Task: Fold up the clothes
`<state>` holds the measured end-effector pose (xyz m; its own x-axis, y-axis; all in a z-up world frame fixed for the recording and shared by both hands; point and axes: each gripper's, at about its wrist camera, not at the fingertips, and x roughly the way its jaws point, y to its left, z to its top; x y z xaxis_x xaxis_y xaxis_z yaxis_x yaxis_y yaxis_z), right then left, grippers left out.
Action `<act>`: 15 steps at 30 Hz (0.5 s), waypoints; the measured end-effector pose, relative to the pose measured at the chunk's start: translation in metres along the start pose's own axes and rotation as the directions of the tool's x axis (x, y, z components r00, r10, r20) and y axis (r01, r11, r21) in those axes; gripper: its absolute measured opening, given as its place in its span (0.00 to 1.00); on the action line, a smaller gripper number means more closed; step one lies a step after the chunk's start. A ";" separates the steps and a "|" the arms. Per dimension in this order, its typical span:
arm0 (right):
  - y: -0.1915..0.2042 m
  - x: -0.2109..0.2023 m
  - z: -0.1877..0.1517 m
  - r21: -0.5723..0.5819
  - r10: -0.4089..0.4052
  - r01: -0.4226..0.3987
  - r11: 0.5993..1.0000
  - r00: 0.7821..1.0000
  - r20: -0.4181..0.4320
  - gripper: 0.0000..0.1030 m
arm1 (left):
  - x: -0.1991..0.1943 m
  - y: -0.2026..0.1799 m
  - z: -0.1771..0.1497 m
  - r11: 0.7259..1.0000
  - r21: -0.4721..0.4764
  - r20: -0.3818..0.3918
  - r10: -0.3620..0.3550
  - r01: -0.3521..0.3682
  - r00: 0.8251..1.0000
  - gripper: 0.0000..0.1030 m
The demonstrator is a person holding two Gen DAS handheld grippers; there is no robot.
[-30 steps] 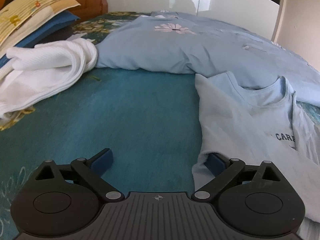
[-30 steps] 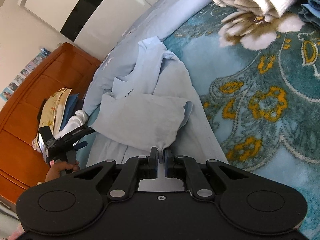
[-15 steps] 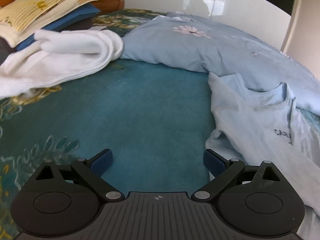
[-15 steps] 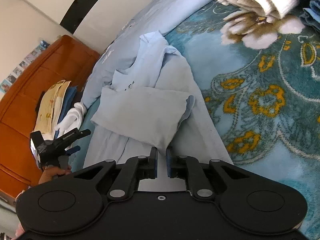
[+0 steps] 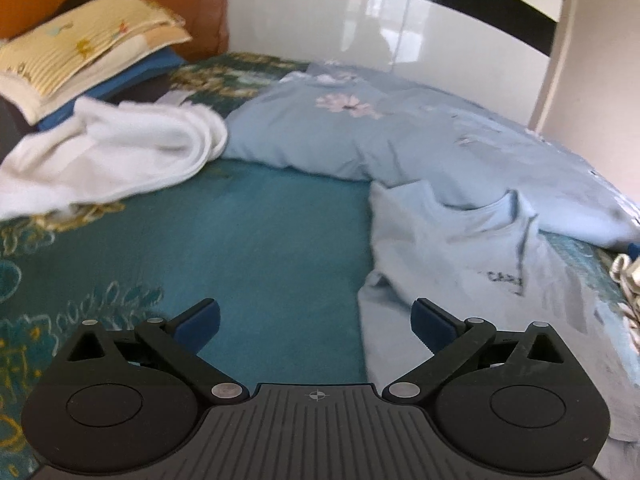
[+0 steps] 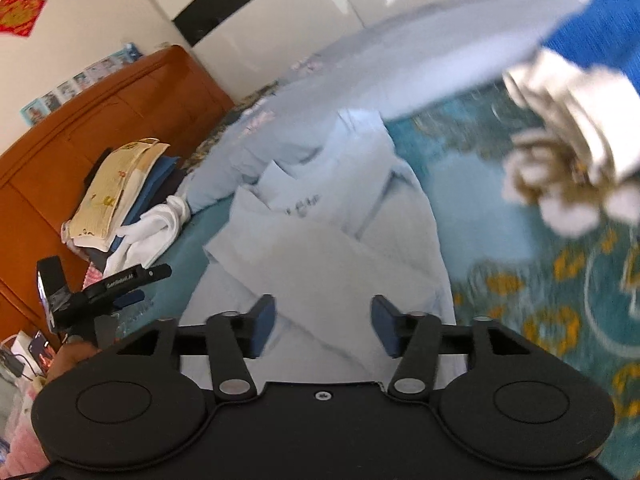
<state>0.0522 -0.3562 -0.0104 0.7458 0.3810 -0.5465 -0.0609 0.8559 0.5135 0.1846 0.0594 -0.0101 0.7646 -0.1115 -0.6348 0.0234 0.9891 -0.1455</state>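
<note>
A pale blue T-shirt with dark lettering lies on the teal bedspread, partly folded, one flap laid across its body. My left gripper hovers open over bare bedspread just left of the shirt's edge, holding nothing. My right gripper hangs above the shirt's lower part. Its jaws are opening, with the cloth lying below them and nothing pinched between the pads. The left gripper also shows in the right wrist view, held by a hand at the far left.
A light blue flowered duvet is bunched behind the shirt. White cloth and a stack of pillows lie at the back left. Folded white and blue laundry sits at the right. An orange wooden headboard stands behind.
My right gripper let go of the folded flap, opened and rose, rolling as it went. My left gripper drew back and up, away from the shirt's edge.
</note>
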 end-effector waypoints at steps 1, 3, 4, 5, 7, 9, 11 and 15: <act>0.003 0.000 0.005 -0.019 0.001 -0.001 1.000 1.000 0.010 0.71 | -0.002 -0.001 0.002 1.000 0.008 0.005 -0.002 0.002 1.000 1.00; 0.010 0.000 0.014 -0.061 0.002 0.000 0.998 1.000 0.031 0.79 | -0.005 -0.003 0.005 1.000 0.022 0.016 -0.006 0.006 1.000 1.00; 0.013 0.000 0.016 -0.079 0.003 0.000 0.997 0.999 0.039 0.83 | -0.006 -0.004 0.004 1.000 0.026 0.021 -0.007 0.007 1.000 1.00; 0.016 0.001 0.019 -0.100 0.004 0.000 0.995 0.999 0.045 0.86 | -0.007 -0.005 0.004 1.000 0.029 0.025 -0.008 0.007 1.000 1.00; 0.020 0.004 0.024 -0.132 0.008 -0.001 0.991 0.998 0.054 0.91 | -0.009 -0.007 0.004 0.999 0.036 0.033 -0.012 0.011 0.999 1.00; 0.024 0.007 0.028 -0.160 0.011 -0.001 0.987 0.998 0.061 0.93 | -0.010 -0.008 0.004 0.999 0.045 0.036 -0.020 0.019 0.999 1.00; 0.027 0.010 0.030 -0.182 0.015 -0.003 0.983 0.998 0.064 0.94 | -0.010 -0.009 0.004 0.998 0.055 0.038 -0.026 0.024 0.999 1.00; 0.030 0.017 0.035 -0.212 0.027 -0.011 0.977 0.997 0.073 0.94 | -0.010 -0.009 0.005 0.997 0.070 0.046 -0.033 0.030 0.998 1.00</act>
<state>0.0866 -0.3359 0.0189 0.7902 0.3774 -0.4828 -0.2081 0.9063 0.3679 0.1802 0.0521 0.0014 0.7924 -0.1398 -0.5937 0.0915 0.9896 -0.1109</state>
